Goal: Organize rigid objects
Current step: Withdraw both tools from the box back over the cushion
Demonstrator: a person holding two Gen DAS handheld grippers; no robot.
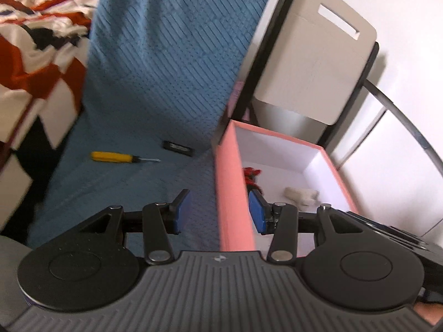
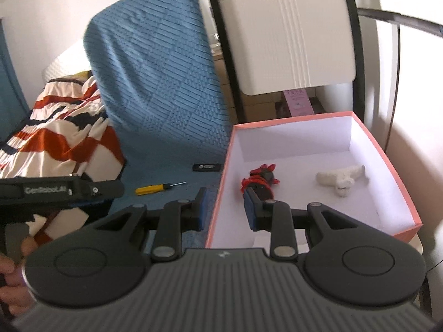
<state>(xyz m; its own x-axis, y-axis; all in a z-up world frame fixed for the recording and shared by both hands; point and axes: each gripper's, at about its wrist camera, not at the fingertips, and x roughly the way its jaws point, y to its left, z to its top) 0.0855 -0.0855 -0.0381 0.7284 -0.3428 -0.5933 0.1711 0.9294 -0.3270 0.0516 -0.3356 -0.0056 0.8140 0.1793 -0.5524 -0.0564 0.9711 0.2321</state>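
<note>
Both my grippers, left (image 1: pixel 218 213) and right (image 2: pixel 224 207), hang part-open and empty astride the pink box (image 2: pixel 398 177) wall, the yellow screwdriver (image 1: pixel 113 157) lying crosswise ahead-left, nearer my left.

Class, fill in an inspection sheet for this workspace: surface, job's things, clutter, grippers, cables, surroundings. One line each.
Surface: blue quilted cover over the seat and its upright back.
Job's things: yellow screwdriver and small black device lie apart on the cover; pink box, open, holds a red-and-black object and a white object, apart from each other.
Clutter: striped orange, white and dark bedding at the left.
Grippers: left gripper open, holding nothing; right gripper open, holding nothing, a box wall seen between its fingers.
Cables: nothing seen.
Surroundings: white chair back with a dark frame behind the box; pale wall.
</note>
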